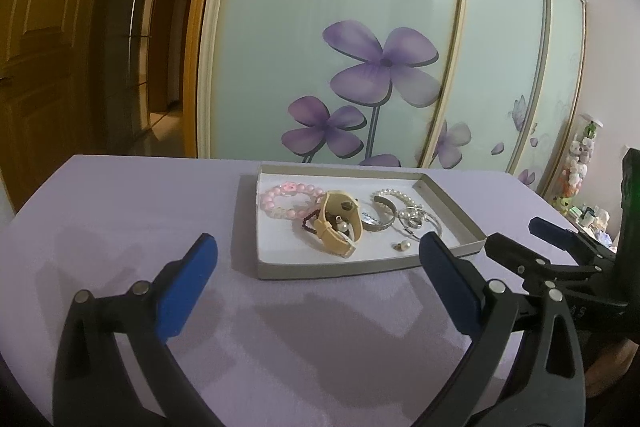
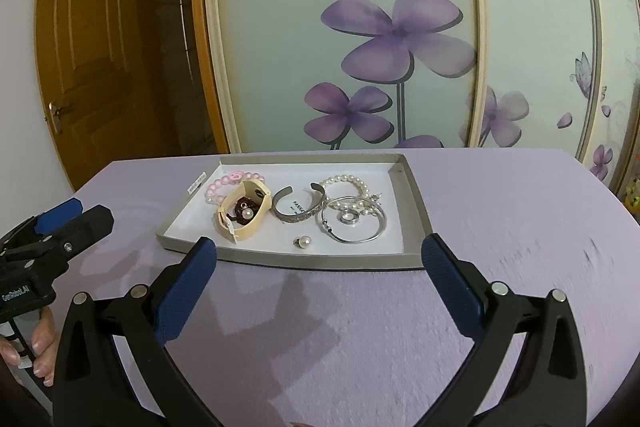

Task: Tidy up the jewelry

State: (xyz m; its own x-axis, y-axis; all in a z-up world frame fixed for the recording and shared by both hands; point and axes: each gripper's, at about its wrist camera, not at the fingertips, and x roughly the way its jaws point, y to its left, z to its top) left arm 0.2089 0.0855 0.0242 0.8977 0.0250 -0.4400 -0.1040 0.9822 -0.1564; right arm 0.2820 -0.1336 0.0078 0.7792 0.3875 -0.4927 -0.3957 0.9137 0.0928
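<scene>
- both grippers hang over the table (image 2: pixel 500 227), short of the tray (image 2: pixel 412 203), and neither holds anything.
- left gripper (image 1: pixel 318 251) has its pads spread wide; right gripper (image 2: pixel 319 251) is spread just as wide, with bare cloth between the pads.
- every piece in view sits inside the tray: pink beads (image 2: pixel 224 183) at the far left, a beige watch (image 2: pixel 244 213) partly over them with a dark red string and a pearl inside its loop.
- middle holds a silver cuff (image 2: pixel 298 207); to its right a pearl bracelet (image 2: pixel 348 183), a thin bangle (image 2: pixel 352 223) and a ring (image 2: pixel 347 218) overlap.
- one pearl stud (image 2: pixel 302 242) lies alone near the front wall.
- judgement: this fits either jewelry gathered and done, or a tangle waiting to be sorted; the frames don't settle it.
- any pick here would call for a narrow, careful pinch, since the pieces are small and stacked.
</scene>
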